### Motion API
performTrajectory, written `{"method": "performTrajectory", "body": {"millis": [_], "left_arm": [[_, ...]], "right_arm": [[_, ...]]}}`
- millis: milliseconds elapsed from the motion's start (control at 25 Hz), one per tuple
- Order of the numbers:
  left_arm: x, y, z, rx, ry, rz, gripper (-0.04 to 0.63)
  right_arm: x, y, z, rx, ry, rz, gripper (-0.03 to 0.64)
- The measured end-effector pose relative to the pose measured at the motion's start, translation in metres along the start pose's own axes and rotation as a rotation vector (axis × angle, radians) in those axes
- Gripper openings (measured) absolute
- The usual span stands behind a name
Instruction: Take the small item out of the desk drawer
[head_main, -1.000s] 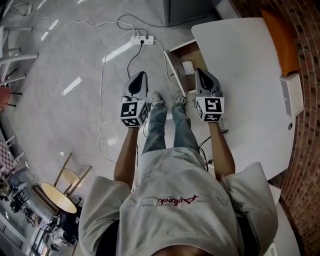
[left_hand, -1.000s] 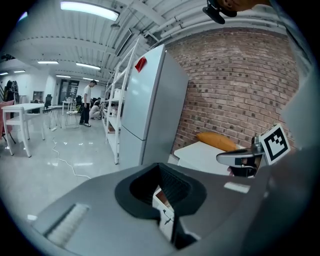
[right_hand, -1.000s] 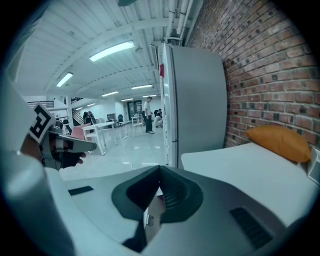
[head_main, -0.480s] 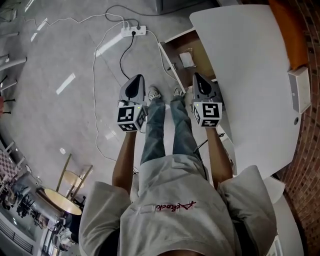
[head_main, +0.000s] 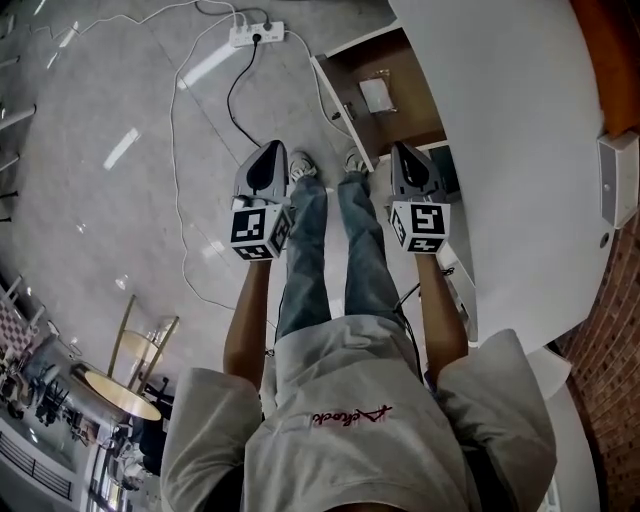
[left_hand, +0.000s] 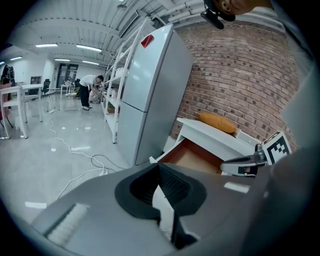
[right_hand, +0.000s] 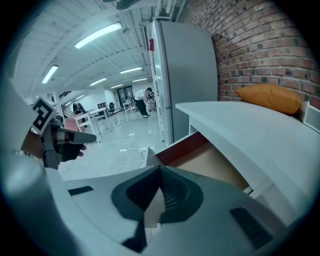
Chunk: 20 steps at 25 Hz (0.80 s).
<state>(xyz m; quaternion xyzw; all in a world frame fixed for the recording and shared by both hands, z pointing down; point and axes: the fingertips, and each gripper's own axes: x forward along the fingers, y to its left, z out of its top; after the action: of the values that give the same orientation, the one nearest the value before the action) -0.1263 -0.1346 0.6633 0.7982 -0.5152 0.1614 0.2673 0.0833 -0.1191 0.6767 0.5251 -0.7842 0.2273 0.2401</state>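
The desk drawer (head_main: 400, 115) stands open under the white desk (head_main: 510, 120). A small white item (head_main: 377, 94) lies flat on the drawer's brown floor. My right gripper (head_main: 401, 149) is shut and empty, held just short of the drawer's near end. My left gripper (head_main: 272, 148) is shut and empty too, over the floor left of my legs. In the left gripper view the left gripper (left_hand: 159, 165) points toward the drawer (left_hand: 192, 157). In the right gripper view the right gripper (right_hand: 160, 167) faces the drawer (right_hand: 212, 160); the item is hidden there.
A power strip (head_main: 255, 33) and its cables (head_main: 180, 190) lie on the floor ahead. A chair (head_main: 145, 345) and a round table (head_main: 118, 393) stand at the lower left. A white box (head_main: 622, 180) and an orange cushion (right_hand: 267, 97) are on the desk. A fridge (left_hand: 150, 95) stands beyond.
The desk and open drawer have come nearer and now fill more of the upper right. Both grippers have stayed shut and side by side.
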Motion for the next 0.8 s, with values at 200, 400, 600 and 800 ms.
{"method": "performTrajectory", "body": {"millis": [200,400,600,800], "left_arm": [[0.013,-0.002,-0.016,0.006,0.011,-0.013,0.009],[0.029,-0.005,-0.03,0.02,0.018,-0.033,0.009],[0.043,0.001,-0.037,0.013,0.013,-0.032,0.009],[0.054,0.006,-0.042,0.005,0.01,-0.039,0.009]], "right_arm": [[0.009,-0.006,-0.017,-0.003,0.015,-0.001,0.011],[0.019,-0.011,-0.028,-0.003,0.017,0.005,0.011],[0.03,-0.014,-0.033,-0.009,0.017,0.003,0.011],[0.04,-0.014,-0.04,-0.018,0.032,0.007,0.011]]}}
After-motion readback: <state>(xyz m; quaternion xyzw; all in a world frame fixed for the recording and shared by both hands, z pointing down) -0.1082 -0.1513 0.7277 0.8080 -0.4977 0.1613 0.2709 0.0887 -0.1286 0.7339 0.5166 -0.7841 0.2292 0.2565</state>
